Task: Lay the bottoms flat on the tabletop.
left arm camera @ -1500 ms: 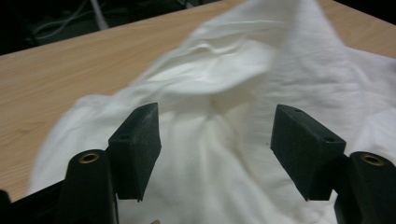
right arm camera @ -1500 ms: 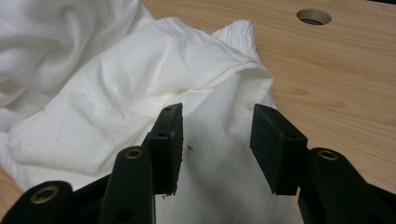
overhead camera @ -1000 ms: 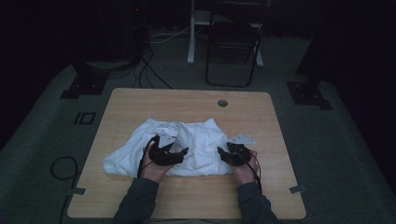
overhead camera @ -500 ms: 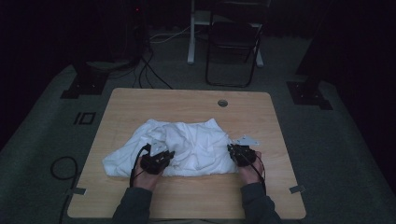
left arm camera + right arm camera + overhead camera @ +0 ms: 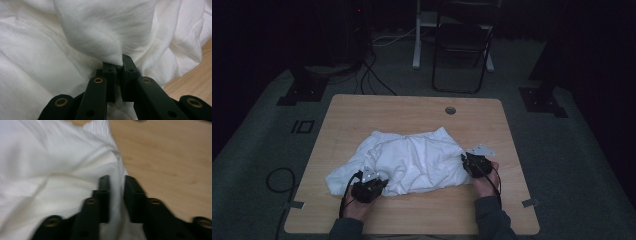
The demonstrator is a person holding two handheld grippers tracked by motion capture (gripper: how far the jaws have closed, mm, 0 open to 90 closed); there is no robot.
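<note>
While the white cloth (image 5: 412, 162) lies crumpled across the middle of the wooden table (image 5: 362, 115), I work it from its near edge with both tools. My left gripper (image 5: 119, 67) is clamped on a pinched fold at the cloth's near-left corner: in the left gripper view the jaws meet with a tuft of fabric squeezed between them, and the cloth fans upward from the pinch. My right gripper (image 5: 117, 185) sits at the near-right edge; its jaws have just been opening, and they now stand slightly apart with a band of cloth running through the gap, the pads not visibly pressing on it.

I judge the fabric light, thin and wholly limp: it holds creases, drapes over itself and offers no stiffness to push against. It should not slip readily once pinched, though a shallow bite on a single layer could pull free. The best holds are the hemmed edges and corners, taken deep enough to catch the hem, one at each end of the same edge, so that it hangs flat when lifted.
</note>
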